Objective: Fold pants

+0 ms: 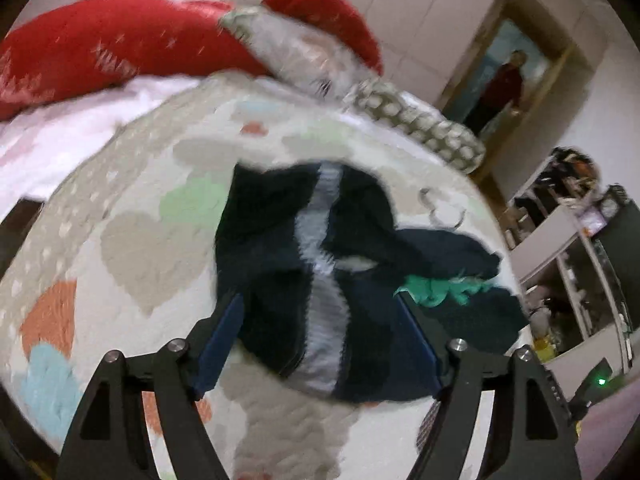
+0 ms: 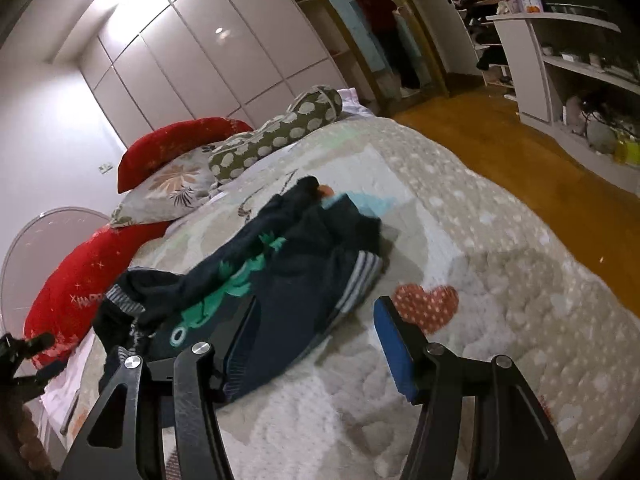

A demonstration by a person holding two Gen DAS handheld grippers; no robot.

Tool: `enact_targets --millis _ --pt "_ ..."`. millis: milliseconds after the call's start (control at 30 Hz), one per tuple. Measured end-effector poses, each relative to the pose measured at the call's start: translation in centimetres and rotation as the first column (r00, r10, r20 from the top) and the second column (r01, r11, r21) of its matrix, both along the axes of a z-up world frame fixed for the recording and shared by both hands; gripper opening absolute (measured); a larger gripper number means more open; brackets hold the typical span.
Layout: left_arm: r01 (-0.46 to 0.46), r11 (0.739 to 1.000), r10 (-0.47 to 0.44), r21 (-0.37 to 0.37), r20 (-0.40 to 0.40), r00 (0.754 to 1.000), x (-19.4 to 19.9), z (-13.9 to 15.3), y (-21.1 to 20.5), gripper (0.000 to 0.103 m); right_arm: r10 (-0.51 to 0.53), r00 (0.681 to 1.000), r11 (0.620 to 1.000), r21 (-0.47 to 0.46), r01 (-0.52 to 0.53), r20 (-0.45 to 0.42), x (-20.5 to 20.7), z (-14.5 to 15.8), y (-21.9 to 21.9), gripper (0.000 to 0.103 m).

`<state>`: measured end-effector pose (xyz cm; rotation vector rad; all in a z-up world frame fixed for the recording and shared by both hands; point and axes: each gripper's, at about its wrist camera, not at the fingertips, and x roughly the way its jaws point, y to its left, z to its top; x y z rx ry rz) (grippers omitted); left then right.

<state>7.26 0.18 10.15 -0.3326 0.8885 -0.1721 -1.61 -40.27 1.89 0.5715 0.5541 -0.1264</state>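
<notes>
Dark navy pants [image 1: 288, 264] with a grey-white side stripe and a green print lie crumpled on the heart-patterned quilt [image 1: 132, 248]. My left gripper [image 1: 320, 320] is open just above them, its blue-padded fingers [image 1: 224, 344] spread to either side of the striped part. In the right wrist view the same pants [image 2: 280, 280] lie bunched, green dinosaur print up. My right gripper [image 2: 316, 324] is open over their near end, the left finger [image 2: 240, 340] against the fabric and the right finger above bare quilt [image 2: 460, 380].
Red pillows [image 2: 180, 140], a floral pillow [image 2: 172, 192] and a spotted bolster [image 2: 276, 140] lie at the bed's head. Wooden floor [image 2: 540, 168] and shelving [image 2: 568, 60] are to the right. A person [image 2: 380, 20] stands in the doorway.
</notes>
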Motion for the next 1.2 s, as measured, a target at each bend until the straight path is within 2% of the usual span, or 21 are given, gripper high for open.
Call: enact_targets --millis 100,167,233,300,467,533,633,700,767,933,1033,1133,1200 --pt "-0.023 0.995 0.012 -0.092 -0.110 0.994 0.7 -2.0 0.5 0.075 -0.003 1.000 0.999 0.035 0.003 0.006 -0.3 -0.9 -0.5 0.063" --pt "-0.033 0.991 0.013 -0.131 -0.152 0.988 0.6 -2.8 0.7 0.075 -0.015 1.000 0.995 0.100 0.015 0.001 -0.4 -1.8 -1.5 0.063" --pt "-0.035 0.992 0.014 -0.125 -0.166 0.986 0.4 -3.2 0.3 0.075 -0.039 0.999 0.980 0.196 0.038 0.003 -0.6 -2.9 -2.9 0.063" --pt "-0.039 0.994 0.021 -0.102 -0.167 0.986 0.3 -3.2 -0.1 0.075 -0.048 0.999 0.969 0.243 0.041 0.022 -1.0 -3.3 -3.5 0.063" --pt "-0.030 0.995 0.017 -0.094 -0.134 0.991 -0.6 -2.9 -0.6 0.075 -0.043 0.999 0.982 0.183 0.042 0.001 -0.6 -2.9 -2.6 0.064" --pt "-0.043 0.996 0.033 -0.082 -0.125 0.992 -0.9 -3.0 -0.5 0.075 -0.043 0.999 0.979 0.199 0.040 0.009 -0.8 -3.1 -2.7 0.064" --pt "-0.044 0.993 0.030 -0.105 -0.124 0.992 -1.4 -2.9 0.1 0.075 -0.037 0.999 0.967 0.255 0.028 0.028 -1.1 -3.5 -3.4 0.064" --pt "-0.041 0.996 0.032 -0.079 -0.119 0.992 -1.5 -3.1 0.6 0.076 -0.032 0.999 0.960 0.281 0.019 0.041 -1.2 -3.8 -3.8 0.064" --pt "-0.045 0.997 0.035 -0.066 -0.142 0.989 -0.9 -4.0 1.4 0.076 -0.029 0.999 0.957 0.289 0.015 0.045 -1.2 -3.8 -3.9 0.064" --pt "-0.069 0.991 0.045 -0.118 -0.200 0.979 1.1 -6.7 3.3 0.076 -0.023 1.000 0.961 0.275 0.016 0.021 -1.1 -3.8 -3.9 0.064" --pt "-0.069 0.990 0.043 -0.126 -0.197 0.979 2.4 -7.6 4.0 0.076 0.012 0.998 0.963 0.271 0.004 -0.055 0.1 -3.0 -4.0 0.064" --pt "-0.039 0.991 0.015 -0.130 -0.184 0.983 4.2 -8.2 3.5 0.088 0.050 0.994 0.954 0.299 -0.019 -0.096 2.1 -1.9 -4.6 0.065" --pt "-0.032 0.992 0.009 -0.123 -0.181 0.984 5.3 -8.5 2.2 0.098 0.042 0.989 0.968 0.252 -0.005 -0.141 4.0 -1.3 -4.9 0.065"
